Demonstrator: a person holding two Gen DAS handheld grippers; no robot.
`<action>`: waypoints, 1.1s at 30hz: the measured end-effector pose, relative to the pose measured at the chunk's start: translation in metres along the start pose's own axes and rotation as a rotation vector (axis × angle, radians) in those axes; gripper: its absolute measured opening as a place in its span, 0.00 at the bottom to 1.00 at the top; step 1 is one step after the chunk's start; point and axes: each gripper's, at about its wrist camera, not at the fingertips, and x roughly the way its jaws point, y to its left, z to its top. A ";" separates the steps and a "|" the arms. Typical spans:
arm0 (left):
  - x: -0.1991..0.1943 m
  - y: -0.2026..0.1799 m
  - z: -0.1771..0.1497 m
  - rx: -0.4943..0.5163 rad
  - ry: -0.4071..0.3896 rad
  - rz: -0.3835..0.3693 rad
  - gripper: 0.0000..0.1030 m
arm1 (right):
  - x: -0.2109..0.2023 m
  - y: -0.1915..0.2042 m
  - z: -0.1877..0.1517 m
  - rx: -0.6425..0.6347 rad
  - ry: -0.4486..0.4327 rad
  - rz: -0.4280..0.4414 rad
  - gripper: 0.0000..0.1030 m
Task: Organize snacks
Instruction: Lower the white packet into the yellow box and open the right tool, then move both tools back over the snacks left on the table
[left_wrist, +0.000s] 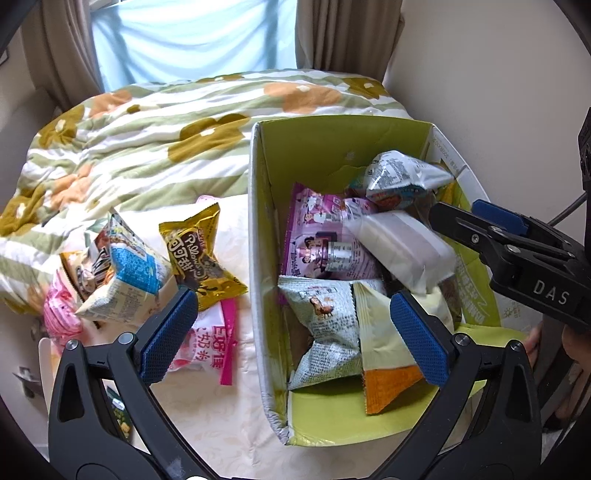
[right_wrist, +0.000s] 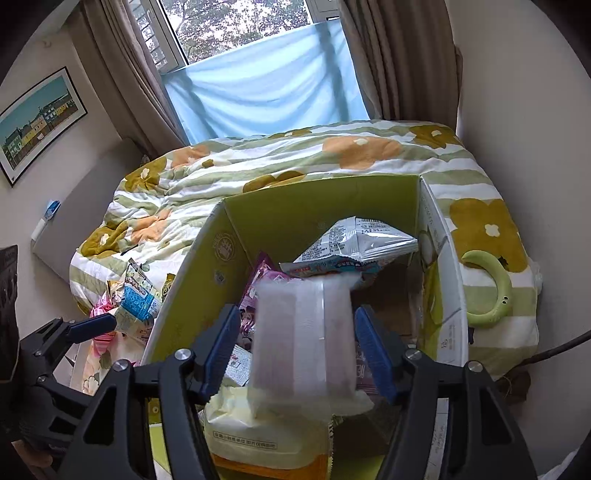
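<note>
An open cardboard box with a green lining (left_wrist: 266, 221) (right_wrist: 207, 266) stands on the bed and holds several snack packets. A white translucent packet (right_wrist: 303, 332) (left_wrist: 399, 243) sits blurred between the pads of my right gripper (right_wrist: 297, 343) (left_wrist: 458, 210), with a gap on each side, so the jaws are open. Under it lie a purple packet (left_wrist: 317, 236), a silver packet (left_wrist: 402, 173) and a pale yellow packet (right_wrist: 251, 424). My left gripper (left_wrist: 293, 332) (right_wrist: 88, 326) is open and empty, straddling the box's left wall. Left of the box lie a gold packet (left_wrist: 199, 254), a blue-and-white packet (left_wrist: 125, 273) and pink packets (left_wrist: 207, 343).
A floral green and orange duvet (left_wrist: 147, 140) covers the bed behind the box. A green ring-shaped object (right_wrist: 495, 295) lies on the duvet right of the box. The window with a blue cloth (right_wrist: 266, 88) and curtains is beyond. A dark cable (right_wrist: 554, 350) runs at the right.
</note>
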 end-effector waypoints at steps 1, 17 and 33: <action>0.000 0.001 -0.002 -0.003 -0.002 0.002 1.00 | 0.000 0.001 -0.001 0.000 -0.003 -0.005 0.86; -0.042 0.003 -0.026 0.019 -0.059 -0.005 1.00 | -0.044 0.006 -0.026 -0.032 -0.080 -0.053 0.99; -0.109 0.079 -0.060 -0.004 -0.149 0.028 1.00 | -0.079 0.094 -0.037 -0.097 -0.146 -0.023 0.99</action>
